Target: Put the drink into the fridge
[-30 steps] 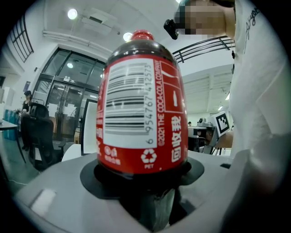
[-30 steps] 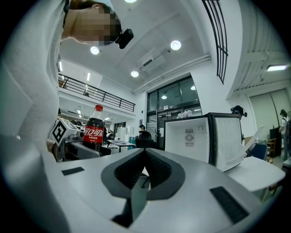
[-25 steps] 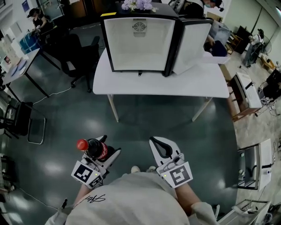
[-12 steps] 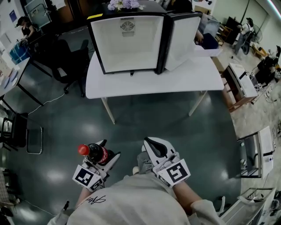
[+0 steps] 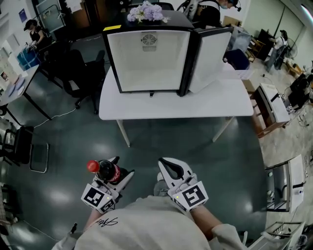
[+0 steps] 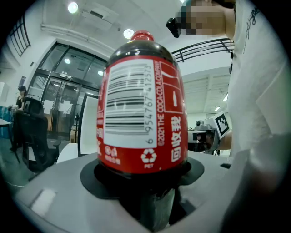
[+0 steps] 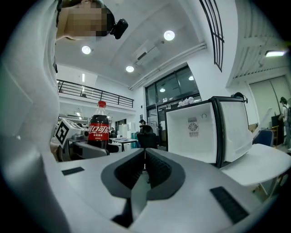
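Bottle (image 5: 104, 169) clamped in left gripper (image 5: 116, 174), right gripper (image 5: 172, 168) shut empty; open fridge (image 5: 146, 66) well ahead, nothing placed yet.

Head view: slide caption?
Left gripper holds cola bottle; right gripper shut, empty; open fridge stands on table ahead.

The left gripper (image 6: 146, 178) held its two pale grey jaws, lined with black pads, clamped on the lower body of a clear plastic cola bottle (image 6: 142, 109) with a red cap, dark drink and a red label bearing a barcode. The bottle stood upright and filled the middle of the view. A person's white shirt (image 6: 257, 91) took up the near right side, and beside its edge showed the other gripper's white cube with a black square marker (image 6: 221, 124). At the far left stood a black office chair (image 6: 32, 132) before tall glass doors (image 6: 63, 91), under round ceiling lights (image 6: 72, 7).
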{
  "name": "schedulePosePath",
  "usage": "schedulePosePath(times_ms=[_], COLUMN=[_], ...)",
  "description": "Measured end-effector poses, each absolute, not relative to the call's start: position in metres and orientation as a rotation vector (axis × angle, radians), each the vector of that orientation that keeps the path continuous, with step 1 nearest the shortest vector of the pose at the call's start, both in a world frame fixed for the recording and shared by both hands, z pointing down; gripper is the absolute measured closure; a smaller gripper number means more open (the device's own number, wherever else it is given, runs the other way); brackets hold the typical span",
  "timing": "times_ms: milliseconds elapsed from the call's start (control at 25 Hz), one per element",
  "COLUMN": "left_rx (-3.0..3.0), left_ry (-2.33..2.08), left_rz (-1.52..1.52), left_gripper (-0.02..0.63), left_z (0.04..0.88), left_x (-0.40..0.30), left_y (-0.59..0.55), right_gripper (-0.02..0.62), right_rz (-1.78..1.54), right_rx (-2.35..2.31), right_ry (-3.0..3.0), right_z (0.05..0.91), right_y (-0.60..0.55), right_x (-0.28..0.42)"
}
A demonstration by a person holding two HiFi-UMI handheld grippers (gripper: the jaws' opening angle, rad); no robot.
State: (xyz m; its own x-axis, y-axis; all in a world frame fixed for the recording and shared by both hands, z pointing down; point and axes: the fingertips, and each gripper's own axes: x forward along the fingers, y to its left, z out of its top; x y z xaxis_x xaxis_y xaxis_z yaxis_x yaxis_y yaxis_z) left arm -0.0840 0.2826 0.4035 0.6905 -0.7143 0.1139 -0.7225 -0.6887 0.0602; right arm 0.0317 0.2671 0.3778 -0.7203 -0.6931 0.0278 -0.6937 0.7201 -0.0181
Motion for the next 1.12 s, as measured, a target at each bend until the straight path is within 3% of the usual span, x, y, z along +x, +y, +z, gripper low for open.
schedulePosePath(times_ms=[1120], left_rx=[2.804], left_ry=[-1.291], left_rz=[0.125], left_gripper=[0.305], left_z=[0.387], left_x=[-0.03], left_y=[0.127], right_gripper=[0.583], right_rz=[0.025], right_rx=[1.088], right_ry=[-2.921], right_z=[0.371], right_y=[0.105], right_x=[0.083])
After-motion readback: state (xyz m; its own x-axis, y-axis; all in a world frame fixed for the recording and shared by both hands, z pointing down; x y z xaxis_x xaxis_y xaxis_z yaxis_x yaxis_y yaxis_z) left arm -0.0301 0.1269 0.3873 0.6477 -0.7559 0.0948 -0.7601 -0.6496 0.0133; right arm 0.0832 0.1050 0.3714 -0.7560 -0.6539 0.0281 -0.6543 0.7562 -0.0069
